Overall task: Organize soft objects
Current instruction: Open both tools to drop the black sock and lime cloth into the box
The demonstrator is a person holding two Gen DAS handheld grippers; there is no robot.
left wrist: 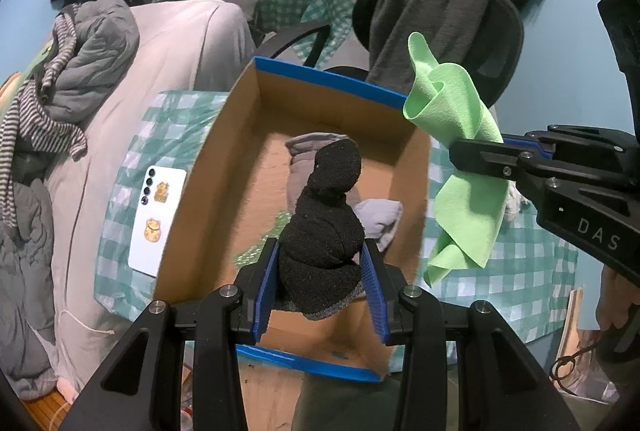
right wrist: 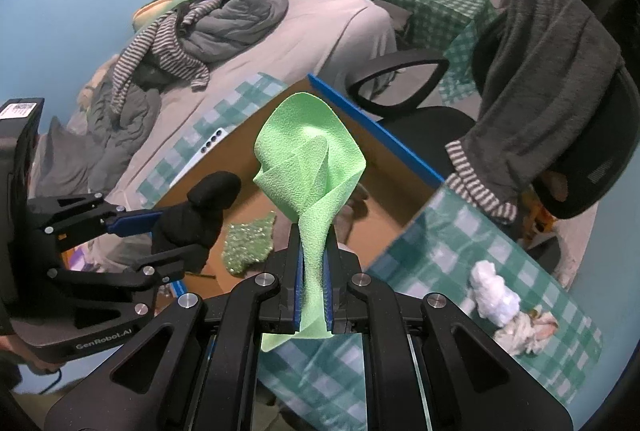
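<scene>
Two clamped softs, nubby black sock (left wrist: 324, 231), crumpled green cloth (right wrist: 310, 167)

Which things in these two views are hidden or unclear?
- Left wrist view: box floor partly hidden by the black sock in the left gripper.
- Right wrist view: box interior largely hidden by the green cloth in the right gripper.
- Right wrist view: white items on the table are blurred.

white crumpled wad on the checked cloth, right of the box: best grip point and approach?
Take the white crumpled wad across its narrower width, near the middle of the lump, coming straight down from above. It lies low and loose on the checked tablecloth, elongated, touching a pale rag at one end, so stay off that end.
</scene>
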